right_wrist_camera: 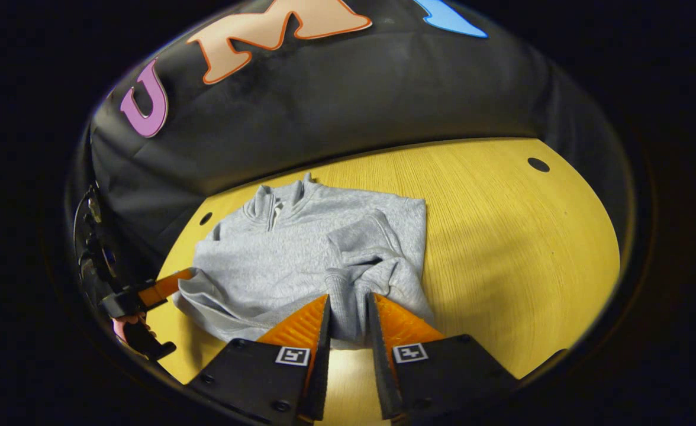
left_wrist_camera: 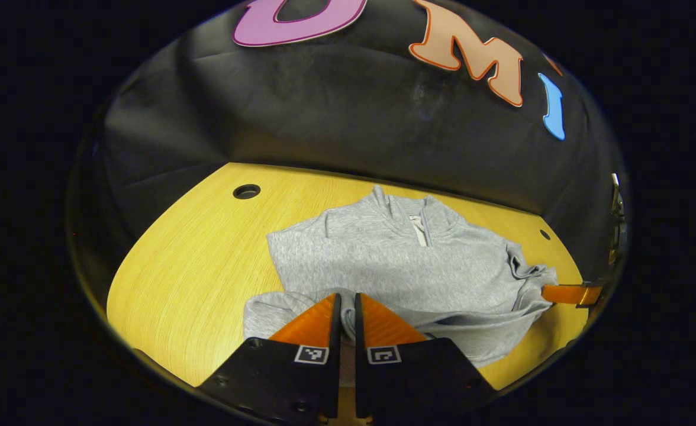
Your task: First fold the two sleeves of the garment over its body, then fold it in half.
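Both grippers, left (left_wrist_camera: 347,310) and right (right_wrist_camera: 349,313), hold the garment (left_wrist_camera: 407,266) at its near hem, jaws clenched on cloth, collar lying straight ahead across the bench (right_wrist_camera: 502,236).

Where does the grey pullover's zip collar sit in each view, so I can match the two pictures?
Left gripper view: the zip collar of the grey knit pullover lies upper centre, at the garment's far edge near the black cloth wall.
Right gripper view: the zip collar lies upper left of centre, again at the far edge.
Shared landmark: the yellow wooden table under the garment.
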Motion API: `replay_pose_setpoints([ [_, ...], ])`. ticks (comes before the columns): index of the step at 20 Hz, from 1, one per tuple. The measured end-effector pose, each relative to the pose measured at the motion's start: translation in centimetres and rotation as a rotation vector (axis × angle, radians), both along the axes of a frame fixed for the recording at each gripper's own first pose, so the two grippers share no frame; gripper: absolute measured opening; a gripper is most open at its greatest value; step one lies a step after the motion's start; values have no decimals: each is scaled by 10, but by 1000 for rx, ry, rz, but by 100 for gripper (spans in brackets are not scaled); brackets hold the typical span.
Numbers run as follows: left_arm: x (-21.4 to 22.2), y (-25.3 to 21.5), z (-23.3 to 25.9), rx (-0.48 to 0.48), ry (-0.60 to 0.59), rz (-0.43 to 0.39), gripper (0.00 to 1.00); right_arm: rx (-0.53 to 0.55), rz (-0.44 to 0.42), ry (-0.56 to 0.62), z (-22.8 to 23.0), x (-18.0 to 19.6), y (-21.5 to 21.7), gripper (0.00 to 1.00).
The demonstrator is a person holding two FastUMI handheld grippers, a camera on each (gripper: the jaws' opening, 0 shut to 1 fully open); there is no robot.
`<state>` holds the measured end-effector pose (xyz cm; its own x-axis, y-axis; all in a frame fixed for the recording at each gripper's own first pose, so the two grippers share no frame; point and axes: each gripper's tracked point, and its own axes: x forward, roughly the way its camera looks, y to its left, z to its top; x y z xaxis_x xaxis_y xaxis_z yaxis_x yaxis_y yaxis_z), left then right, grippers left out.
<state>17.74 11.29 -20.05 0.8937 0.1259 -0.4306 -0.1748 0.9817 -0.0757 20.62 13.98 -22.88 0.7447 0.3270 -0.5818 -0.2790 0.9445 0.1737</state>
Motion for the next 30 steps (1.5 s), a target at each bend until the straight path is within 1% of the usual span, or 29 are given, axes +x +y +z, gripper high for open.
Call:
replay_pose_setpoints([
  [1,2,0,3,0,-9,-3,13,21,-3,-19,6,4,3,34],
  [2,4,0,6,1,-23,1,22,30,-9,-33,10,9,4,50],
  [3,5,2,9,5,-40,13,38,42,-5,-33,10,12,7,56],
  [4,7,6,12,16,-56,31,55,51,1,-33,11,13,10,80],
  [5,10,8,21,27,-76,42,71,61,11,-41,13,15,12,81],
  [6,12,9,31,39,-105,49,77,67,20,-57,17,17,15,82],
  [7,14,13,40,58,-138,64,79,70,25,-88,23,19,16,93],
  [8,17,17,49,77,-165,73,82,72,26,-123,31,22,17,99],
  [9,17,19,60,91,-190,78,88,81,27,-155,41,25,18,98],
  [11,15,20,77,96,-226,79,90,110,21,-212,64,30,19,98],
  [12,13,21,85,97,-238,83,90,120,18,-238,76,32,18,94],
  [14,5,21,104,96,-270,88,91,119,16,-295,99,31,15,94],
  [15,0,19,113,95,-281,88,91,110,18,-325,110,27,12,98],
  [16,-8,19,124,101,-297,87,91,102,23,-353,121,22,10,94],
  [17,-16,20,135,111,-316,87,91,94,31,-380,131,14,8,94],
  [18,-25,18,144,122,-329,83,90,79,35,-403,140,5,5,98],
  [19,-36,13,152,128,-334,78,91,60,43,-427,148,-6,3,94],
  [23,-82,-3,174,141,-346,63,91,-17,55,-528,179,-54,-5,94],
  [24,-94,-7,178,144,-350,61,91,-19,51,-551,187,-66,-7,98],
  [26,-115,-17,183,150,-353,40,91,-7,30,-562,193,-90,-10,98],
  [28,-131,-20,181,158,-348,38,90,24,12,-553,196,-110,-13,98],
  [30,-143,-26,179,145,-346,40,91,29,-19,-556,197,-123,-24,98],
])
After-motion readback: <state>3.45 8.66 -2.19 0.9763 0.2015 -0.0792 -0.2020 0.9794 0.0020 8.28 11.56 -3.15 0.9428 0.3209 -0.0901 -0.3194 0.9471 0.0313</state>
